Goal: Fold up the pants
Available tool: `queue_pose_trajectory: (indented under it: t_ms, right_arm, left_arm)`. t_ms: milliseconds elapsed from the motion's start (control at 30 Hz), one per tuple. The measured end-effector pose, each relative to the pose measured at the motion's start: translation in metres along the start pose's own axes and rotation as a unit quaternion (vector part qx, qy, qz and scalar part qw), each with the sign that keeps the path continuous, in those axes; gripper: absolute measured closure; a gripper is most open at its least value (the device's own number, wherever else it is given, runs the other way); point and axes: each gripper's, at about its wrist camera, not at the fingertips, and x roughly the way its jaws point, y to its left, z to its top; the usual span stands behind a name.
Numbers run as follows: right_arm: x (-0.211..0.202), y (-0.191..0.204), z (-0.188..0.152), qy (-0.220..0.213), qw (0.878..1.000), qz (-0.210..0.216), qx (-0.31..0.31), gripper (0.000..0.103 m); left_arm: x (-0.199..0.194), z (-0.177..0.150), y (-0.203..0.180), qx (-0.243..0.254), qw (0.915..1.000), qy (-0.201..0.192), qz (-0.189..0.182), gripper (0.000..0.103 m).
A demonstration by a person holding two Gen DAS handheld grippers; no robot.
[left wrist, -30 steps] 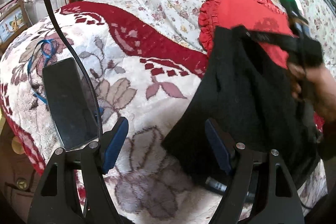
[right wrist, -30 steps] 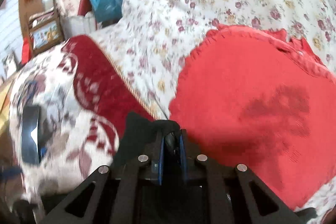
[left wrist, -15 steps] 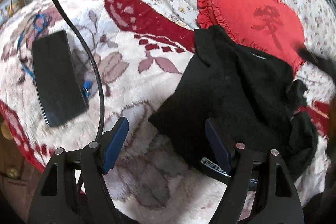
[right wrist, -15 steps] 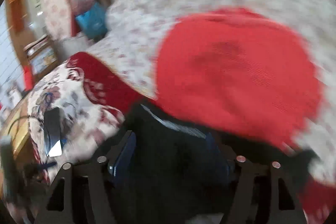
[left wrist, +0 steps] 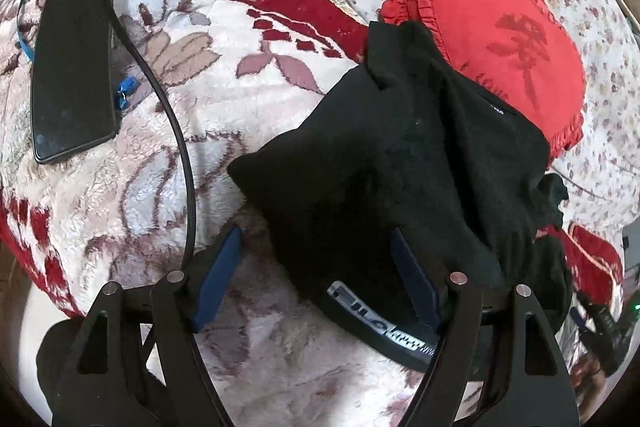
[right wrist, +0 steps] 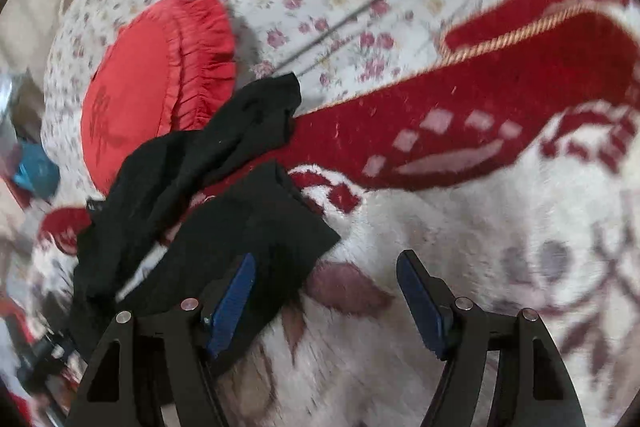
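Fingers (left wrist: 416,279) of the left gripper (left wrist: 316,277) stand open, one pad under the near edge of the black pants (left wrist: 400,163); the right gripper (right wrist: 330,301) gapes too, gripping nothing. Loosely folded and rumpled, the pants lie on the floral plush blanket (left wrist: 200,115), their far end overlapping a red frilled cushion (left wrist: 516,27), waistband lettering showing near.

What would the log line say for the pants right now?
pants: black, heaped on blanket, corner on red cushion | left gripper: open | right gripper: open, empty
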Motion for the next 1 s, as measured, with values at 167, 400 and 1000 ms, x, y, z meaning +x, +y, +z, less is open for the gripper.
queue_pose_trajectory:
  t_ms: [167, 400, 1000]
  right_arm:
    - [0.019, 0.022, 0.001, -0.011, 1.0, 0.012, -0.021, 0.071]
    - [-0.058, 0.034, -0.006, -0.071, 0.995, 0.0, -0.077, 0.097]
    - [-0.095, 0.019, -0.03, -0.041, 0.985, -0.105, -0.13, 0.05]
  left_arm:
    - [0.001, 0.0, -0.01, 0.016, 0.9998, -0.001, -0.007, 0.028]
    - [-0.005, -0.005, -0.01, 0.027, 0.9996, 0.003, -0.007, 0.028]
    - [-0.014, -0.02, -0.012, 0.039, 0.9991, 0.004, -0.012, 0.028]
